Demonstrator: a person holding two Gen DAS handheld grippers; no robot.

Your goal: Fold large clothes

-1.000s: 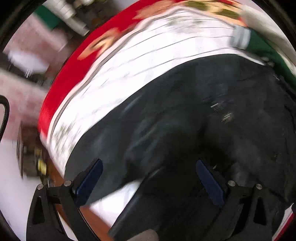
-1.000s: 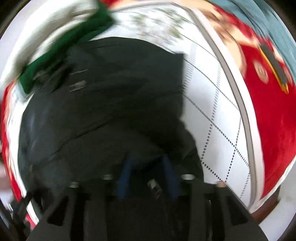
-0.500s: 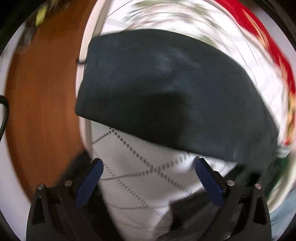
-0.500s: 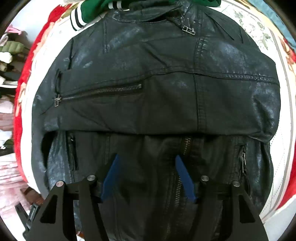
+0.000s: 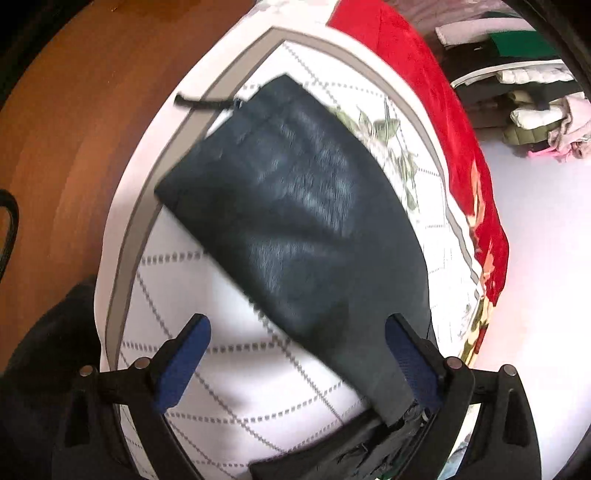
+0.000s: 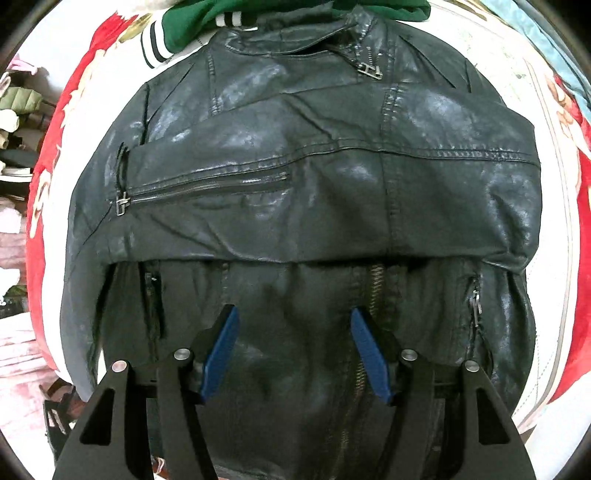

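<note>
A black leather jacket [image 6: 303,192] lies on a white quilted bedspread, both sleeves folded across its chest, collar at the far end. My right gripper [image 6: 293,321] is open and empty, hovering over the jacket's lower front by the centre zipper. In the left wrist view a dark folded garment [image 5: 295,229] lies diagonally on the bedspread [image 5: 229,362]. My left gripper [image 5: 297,332] is open, its fingers either side of the garment's near end, holding nothing.
A green garment with striped cuffs [image 6: 192,22] lies beyond the jacket's collar. A red floral blanket [image 5: 436,110] borders the bedspread. A brown wooden floor [image 5: 66,129] lies to the left. Piled clothes [image 5: 535,122] sit at the far right.
My right gripper has opened and let go of the jacket, then drawn back a little. My left gripper has swung from over the jacket to the dark folded garment at the bed's edge.
</note>
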